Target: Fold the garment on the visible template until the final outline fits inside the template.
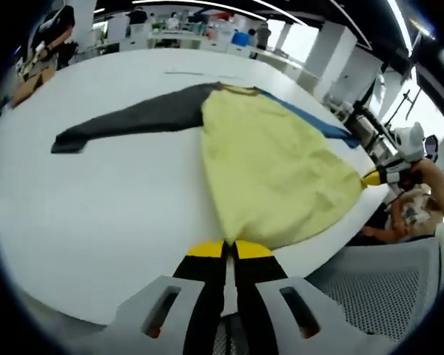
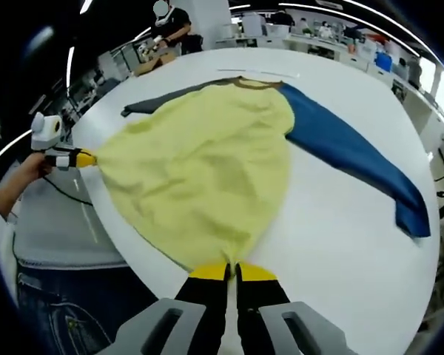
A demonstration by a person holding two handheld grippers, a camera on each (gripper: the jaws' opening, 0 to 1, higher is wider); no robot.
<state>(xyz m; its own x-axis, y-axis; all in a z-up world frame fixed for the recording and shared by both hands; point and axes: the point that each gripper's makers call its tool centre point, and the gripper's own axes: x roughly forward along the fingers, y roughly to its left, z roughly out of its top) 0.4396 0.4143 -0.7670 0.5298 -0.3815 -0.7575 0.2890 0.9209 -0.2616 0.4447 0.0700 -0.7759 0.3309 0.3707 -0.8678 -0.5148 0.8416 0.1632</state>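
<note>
- Left gripper (image 1: 231,249), seen in its own view, has its yellow-tipped jaws pressed together on one bottom corner of the garment (image 1: 274,174), a shirt with a pale yellow body.
- Right gripper (image 2: 232,271), in its own view, is likewise clamped on the other bottom corner of the garment (image 2: 207,166), jaws together with cloth between them.
- Each gripper also appears in the other's view: the right gripper (image 1: 376,177) at the far hem corner in the left gripper view, the left gripper (image 2: 80,157) at the hem corner in the right gripper view.
- The shirt lies on a white table (image 1: 96,207), collar away from the person, hem stretched taut between the two grippers at the near edge.
- A grey sleeve (image 1: 126,120) stretches out flat to one side; a blue sleeve (image 2: 359,159) stretches out to the other.
- No template outline can be made out on the table.
- Judged step: an early one, with both hem corners gripped and no fold yet made.
- The next move likely calls for lifting both corners evenly and carrying the hem towards the collar, keeping the cloth taut so it does not bunch or slide off the table edge.
</note>
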